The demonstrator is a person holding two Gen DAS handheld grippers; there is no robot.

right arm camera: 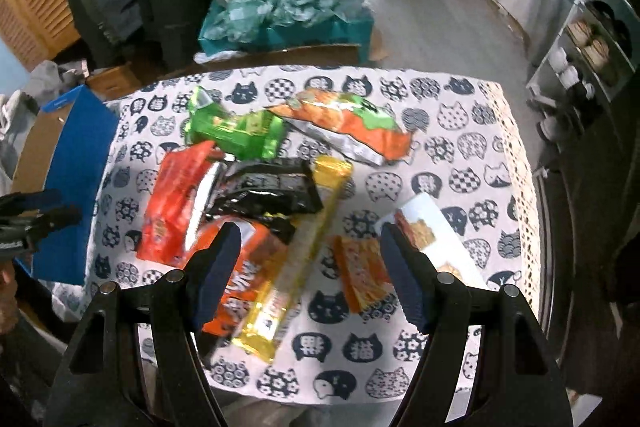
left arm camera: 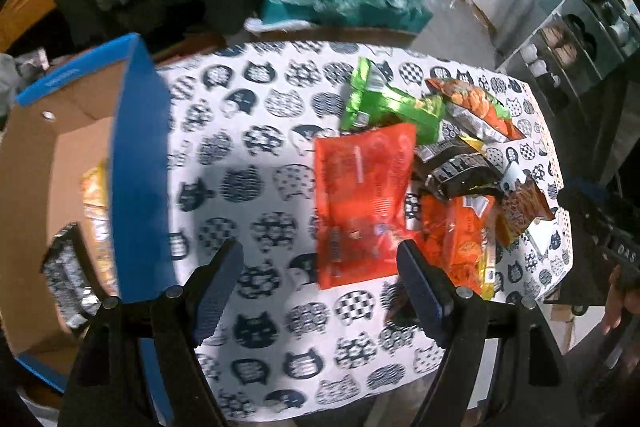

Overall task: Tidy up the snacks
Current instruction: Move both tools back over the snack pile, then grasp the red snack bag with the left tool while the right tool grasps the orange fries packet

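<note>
A pile of snack packets lies on a table with a cat-print cloth. A large red packet lies nearest my left gripper, which is open and empty above the cloth. A green packet and an orange packet lie behind it. In the right wrist view, my right gripper is open and empty over a long yellow packet, with an orange packet at its left finger, a small orange packet, a black packet and a white box around it.
A cardboard box with blue outer walls stands at the table's left and holds a yellow packet and a dark packet. Teal plastic bags sit behind the table. A shoe rack stands at the right.
</note>
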